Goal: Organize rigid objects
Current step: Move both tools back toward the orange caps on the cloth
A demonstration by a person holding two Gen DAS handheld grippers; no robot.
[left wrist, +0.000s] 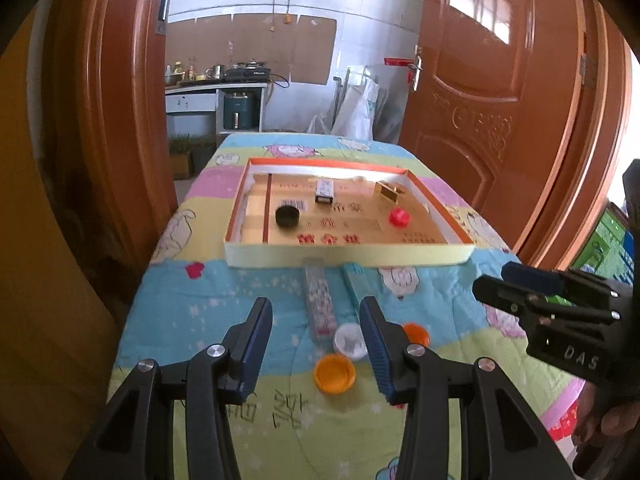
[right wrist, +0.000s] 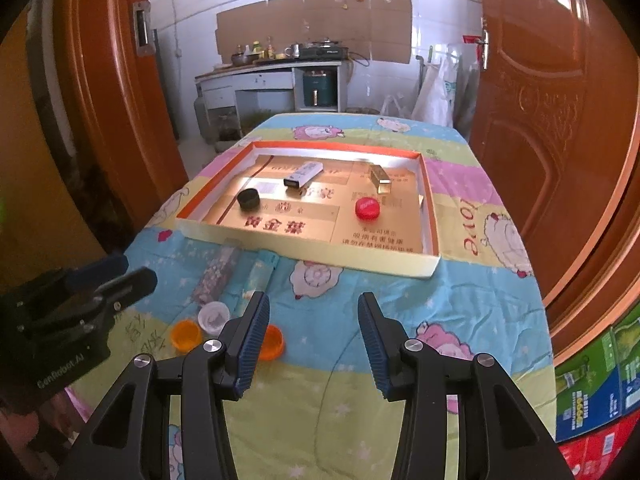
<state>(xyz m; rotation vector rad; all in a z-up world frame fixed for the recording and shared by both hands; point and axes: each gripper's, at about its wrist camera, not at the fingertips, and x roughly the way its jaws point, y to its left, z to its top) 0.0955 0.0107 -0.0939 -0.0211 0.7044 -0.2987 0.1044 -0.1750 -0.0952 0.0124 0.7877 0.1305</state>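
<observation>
A shallow cardboard tray (left wrist: 348, 258) with an orange rim lies on the quilt-covered table. It holds a black cap (left wrist: 287, 216), a white lighter (left wrist: 324, 191), a small gold box (left wrist: 387, 191) and a red cap (left wrist: 399, 217). In front of the tray lie a patterned lighter (left wrist: 319, 304), a teal lighter (left wrist: 356, 280), a white cap (left wrist: 349, 342) and two orange caps (left wrist: 334, 373) (left wrist: 416, 334). My left gripper (left wrist: 316, 314) hangs open above these loose pieces, holding nothing. My right gripper (right wrist: 312, 308) is open and empty over bare quilt, just right of an orange cap (right wrist: 274, 340).
The cartoon-print quilt (right wrist: 460, 312) drapes over the table's edges. Brown doors (right wrist: 532, 112) stand at both sides, with a kitchen counter (right wrist: 272, 76) behind. Colourful cartons (right wrist: 600, 380) sit low on the right. A hand (left wrist: 608, 420) holds the right gripper (left wrist: 494, 278).
</observation>
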